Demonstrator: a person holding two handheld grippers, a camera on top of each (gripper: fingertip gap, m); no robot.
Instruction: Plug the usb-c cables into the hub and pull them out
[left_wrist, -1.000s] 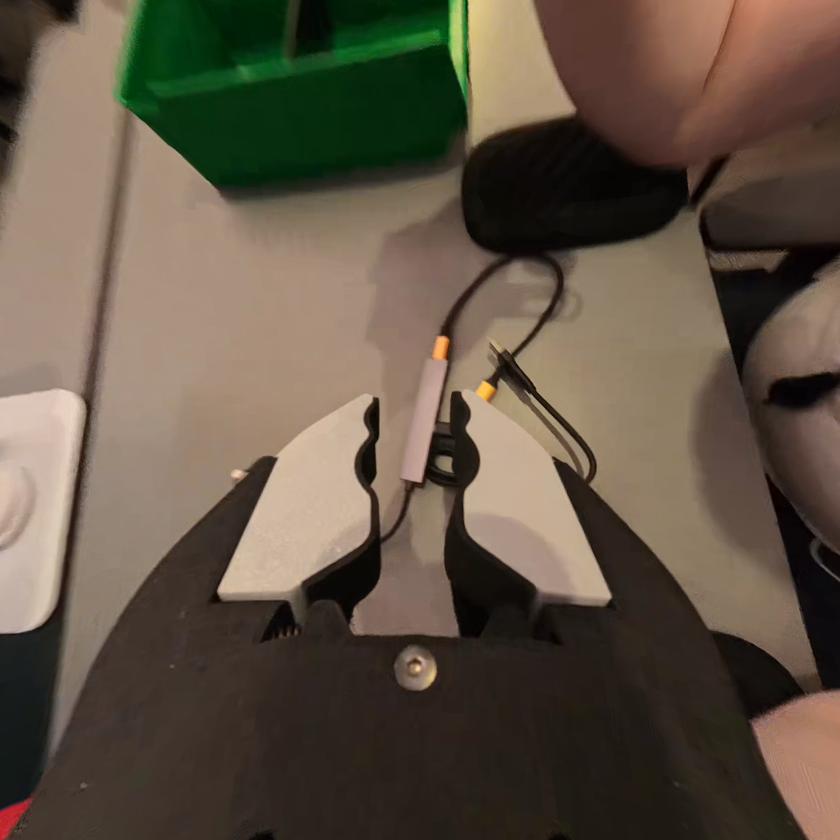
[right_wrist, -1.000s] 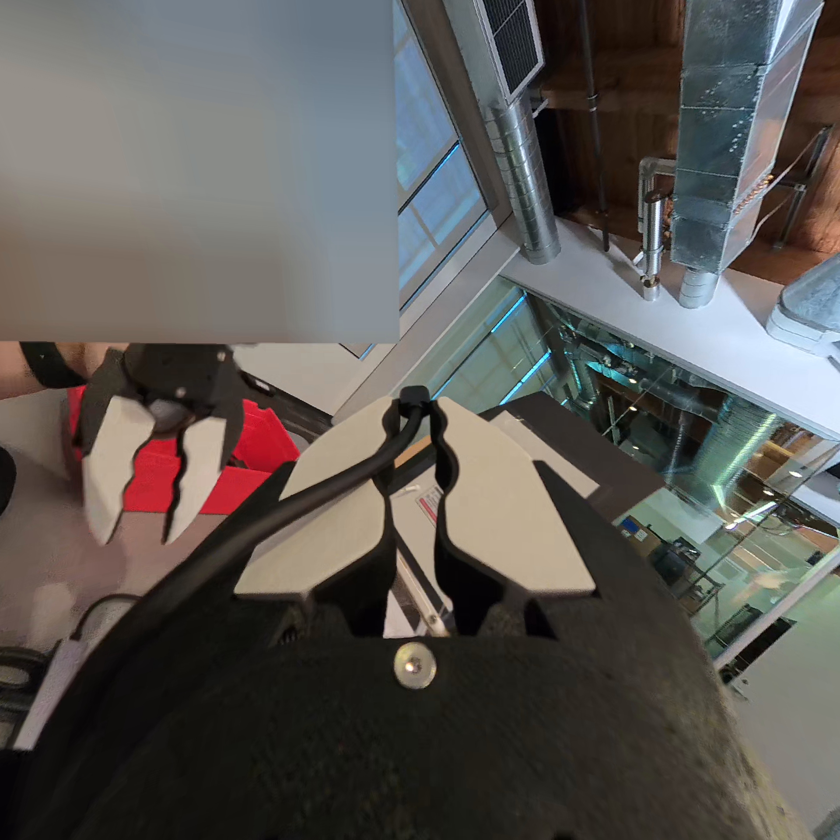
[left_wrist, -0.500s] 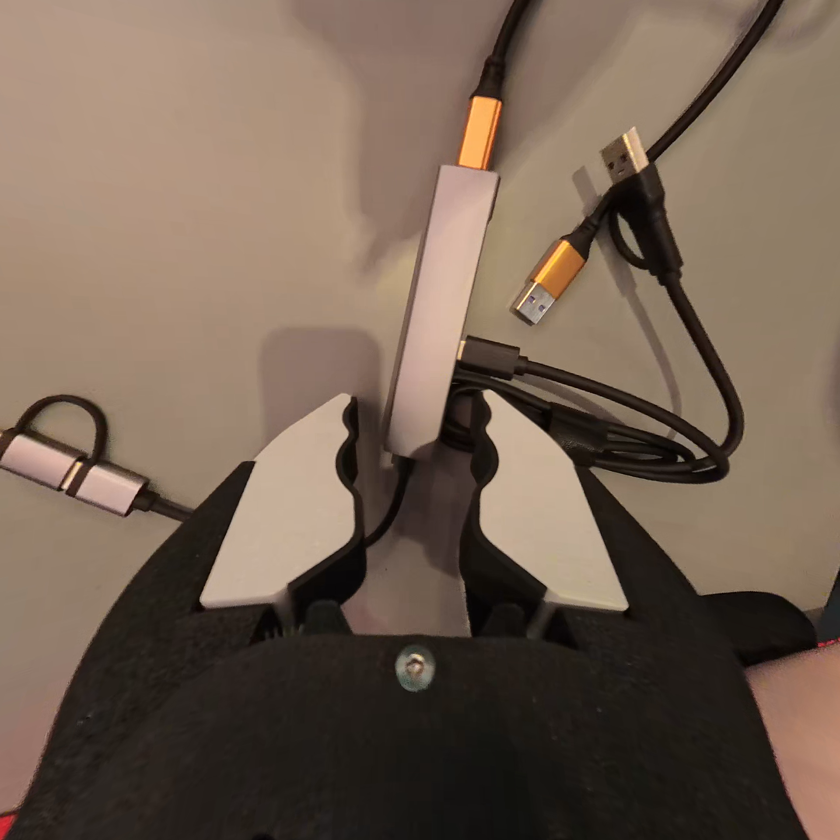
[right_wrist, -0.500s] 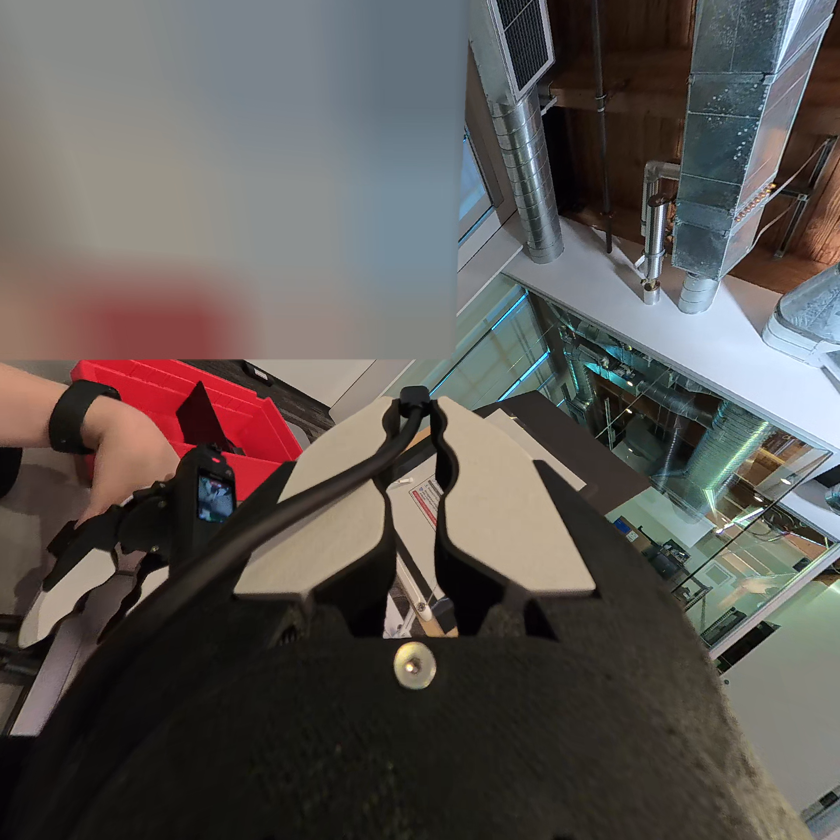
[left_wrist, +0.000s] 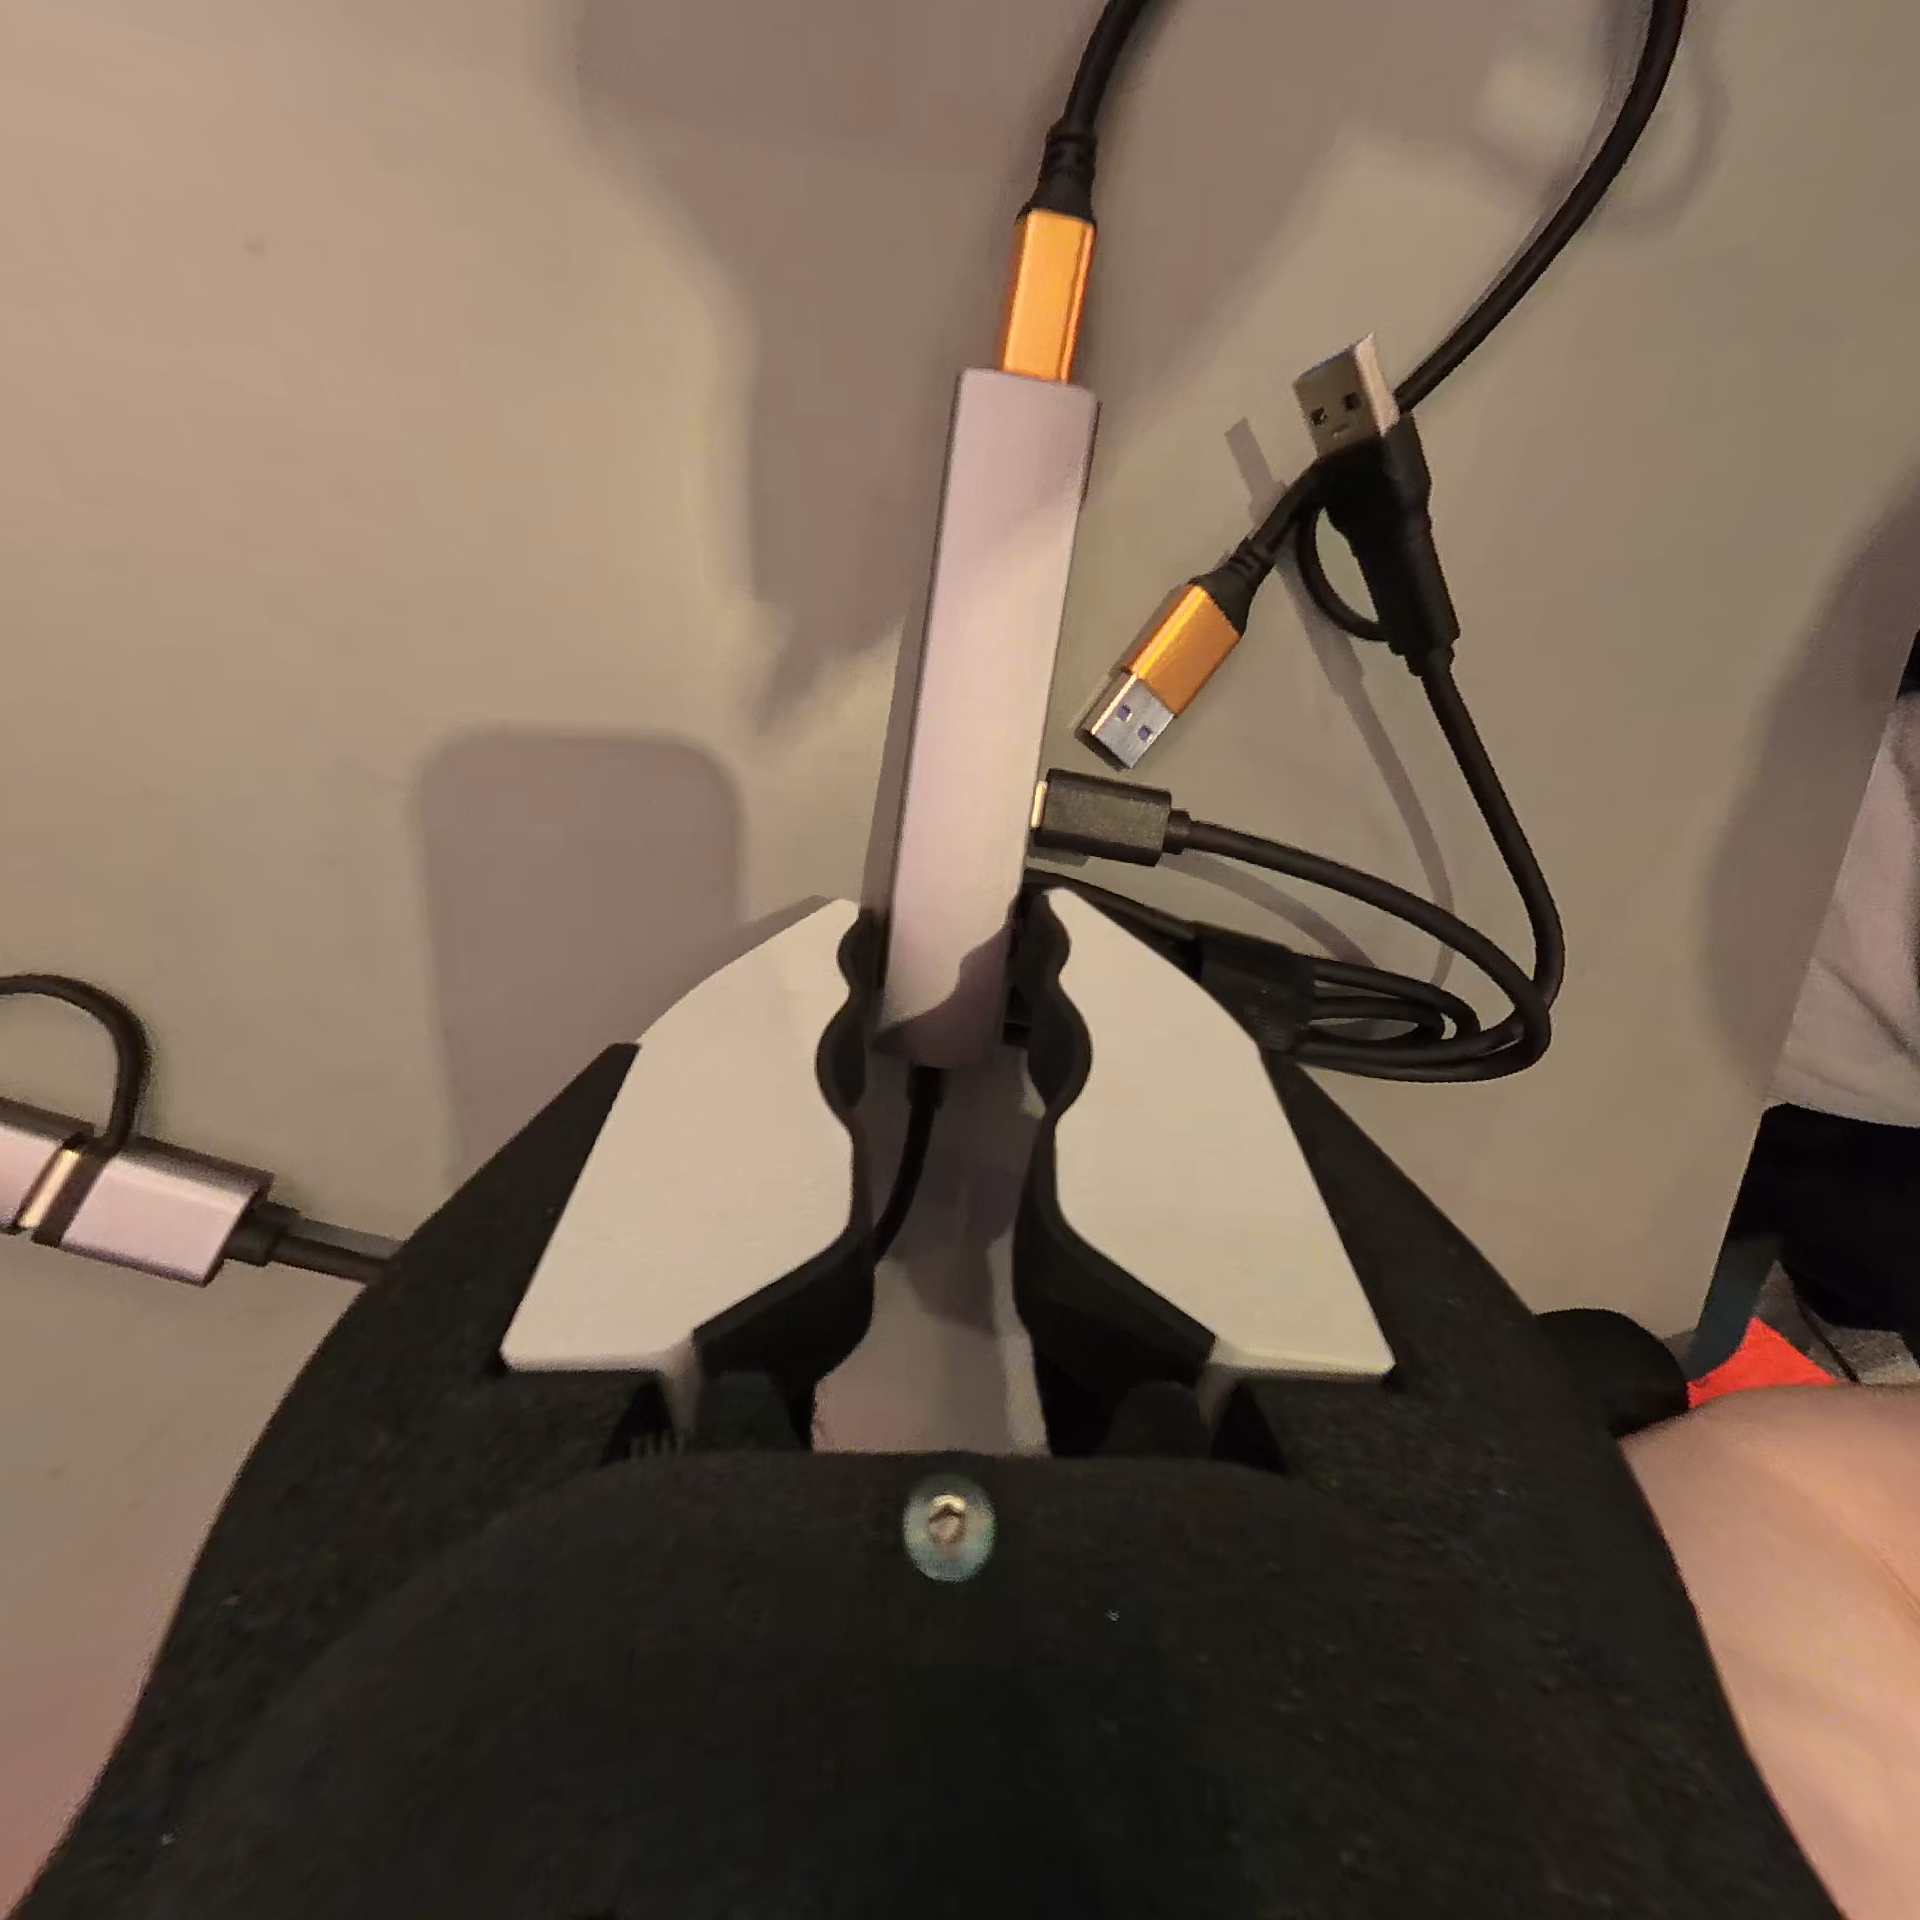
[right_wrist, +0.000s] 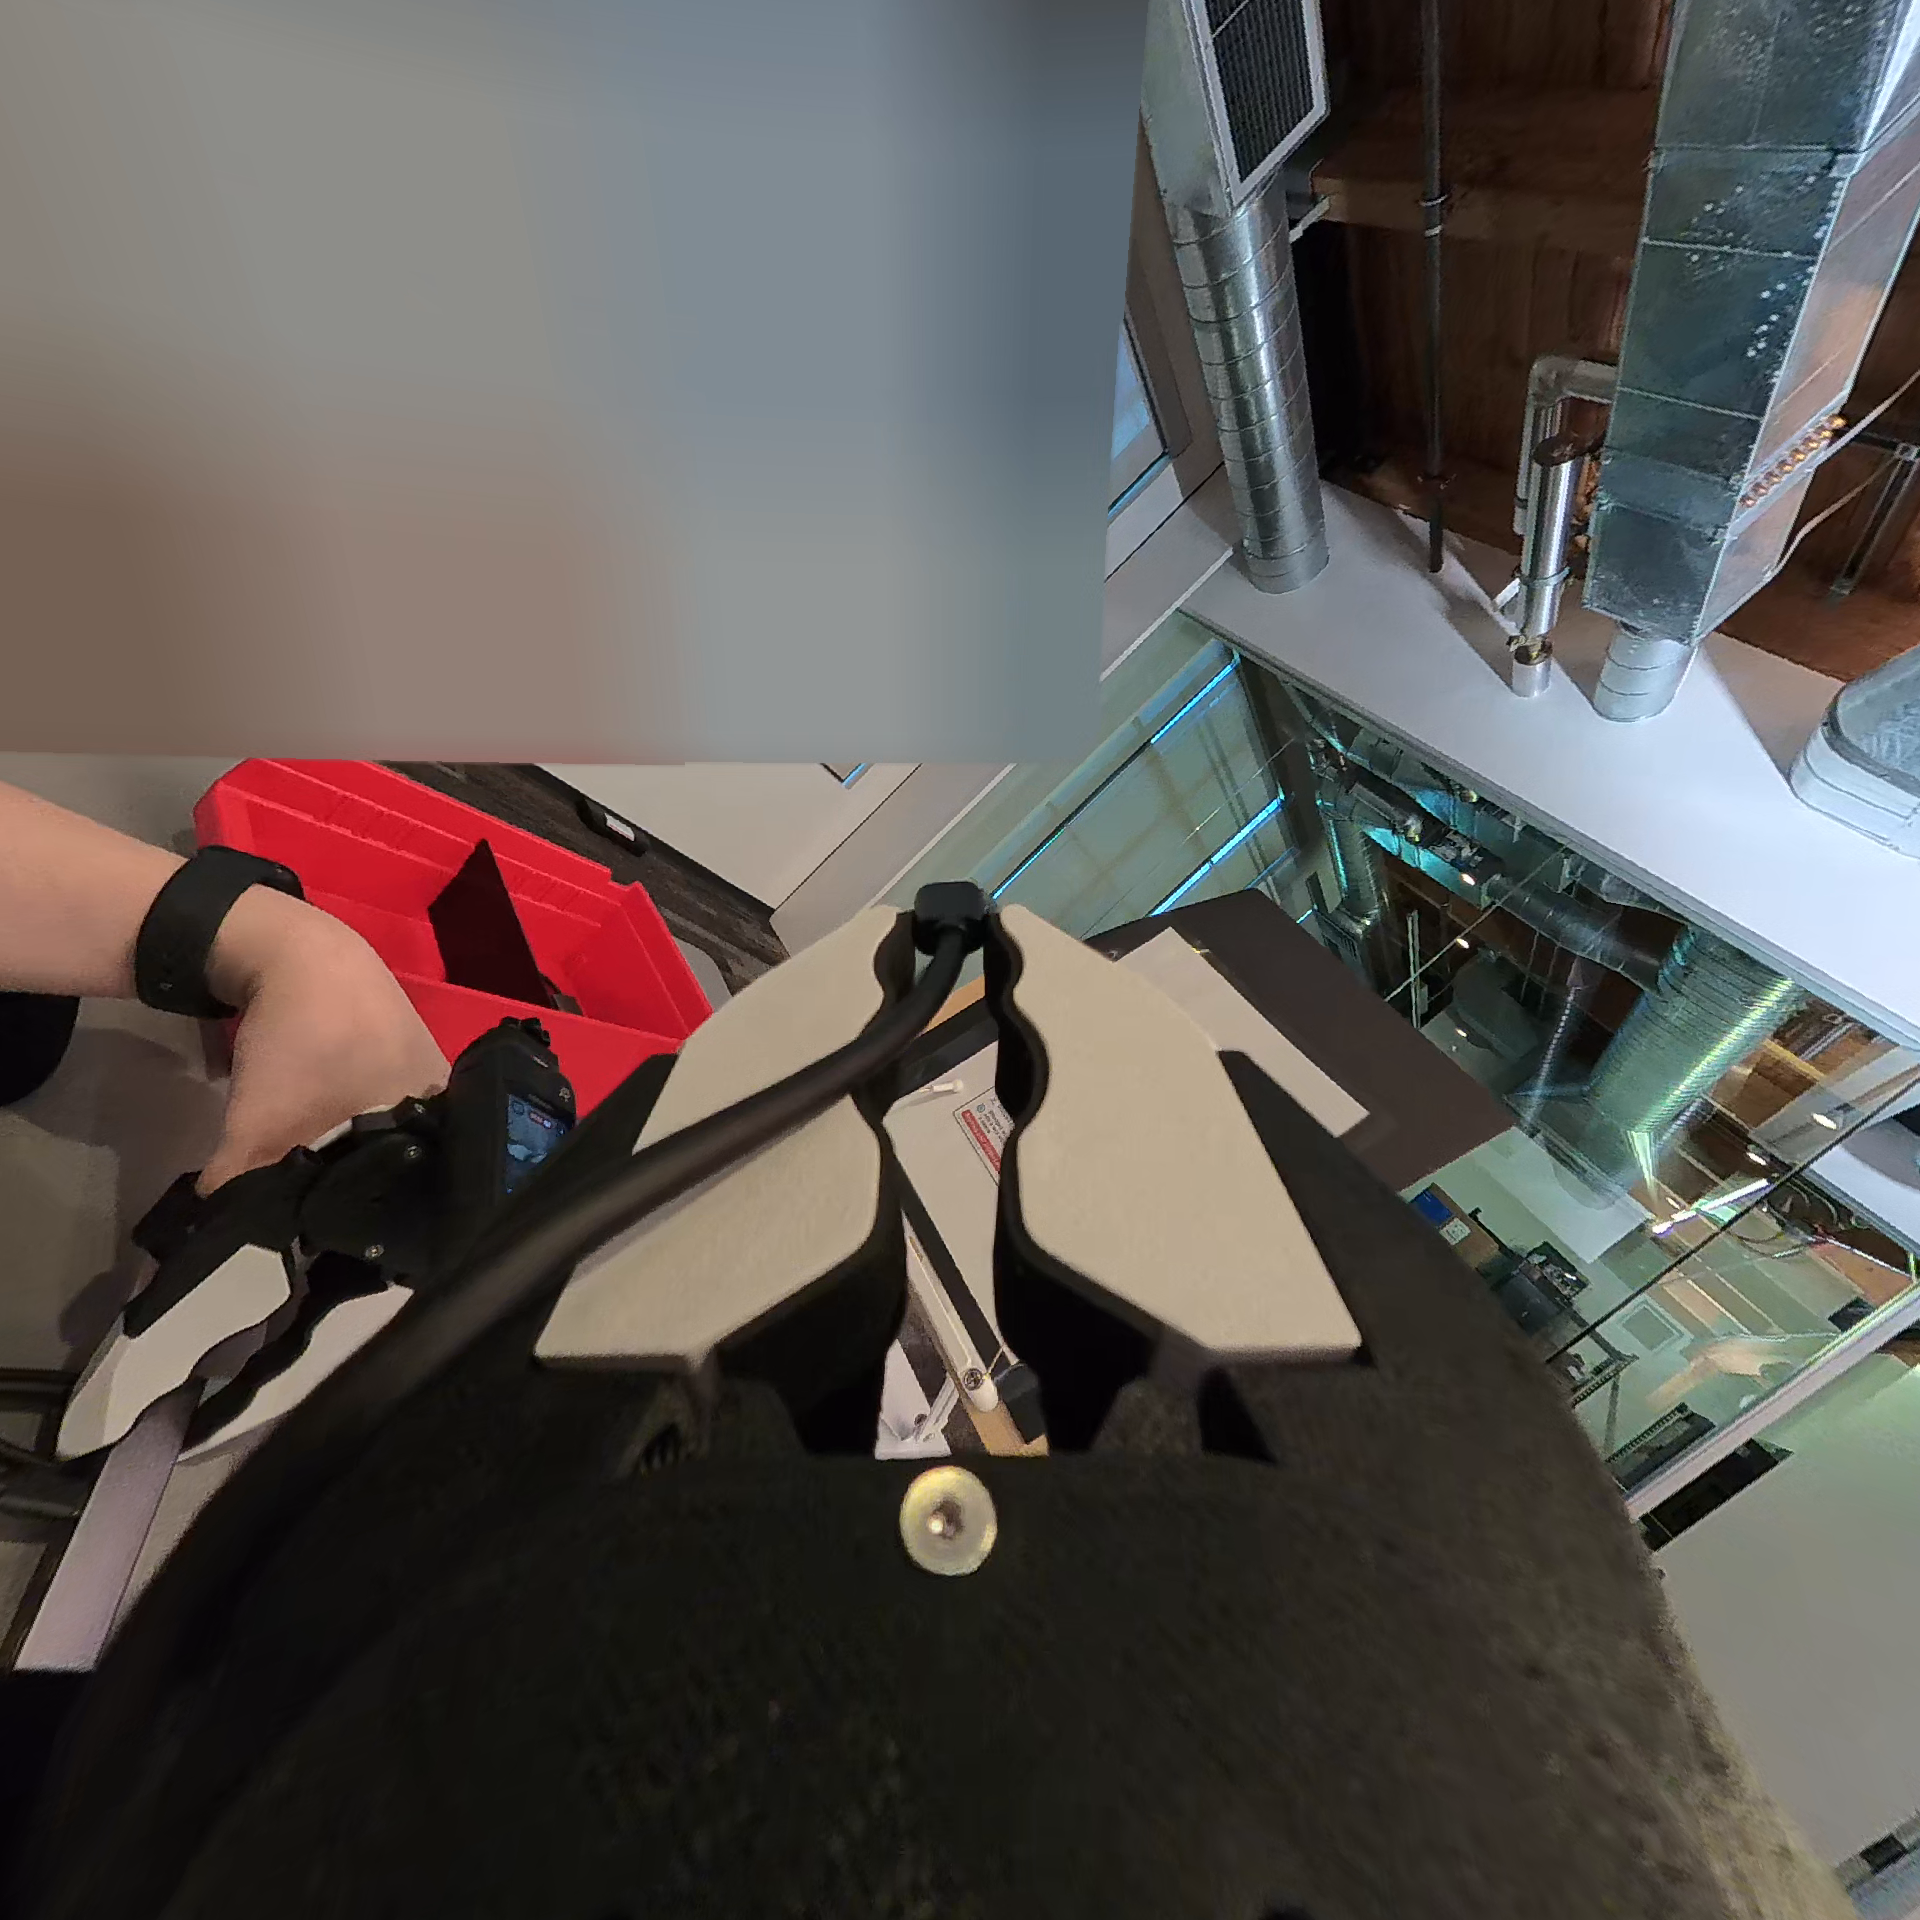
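While the left gripper (left_wrist: 948, 961) clamps the near end of the hub (left_wrist: 982, 707), its jaws closed on the grey bar, the hub is the ref pt for everything else. Nearest, under the hub's near end, its own thin lead runs back btwn the fingers. Just right of the hub, a dark usb-c plug (left_wrist: 1103, 831) sits at the side port; can't tell if fully seated. A bit farther right lies a loose orange-collared USB-A plug (left_wrist: 1164, 681), apart from the hub, w/ a black USB-A plug (left_wrist: 1351, 400) beyond it. At the hub's far end an orange plug (left_wrist: 1049, 296) is inserted. Well left of the hub, a grey adapter (left_wrist: 125, 1205) rests on the table (left_wrist: 364, 416).

The right gripper (right_wrist: 951, 914) is up off the table, pinched shut on a black cable (right_wrist: 831, 1070) just behind its plug head, pointing away from the hub.

Risks: grip on the hub is only at the tip, so a sideways push could pivot or slip it. Cable held by the cord, not the plug, so the plug may bend on insertion. Slack loops right of the hub could snag.
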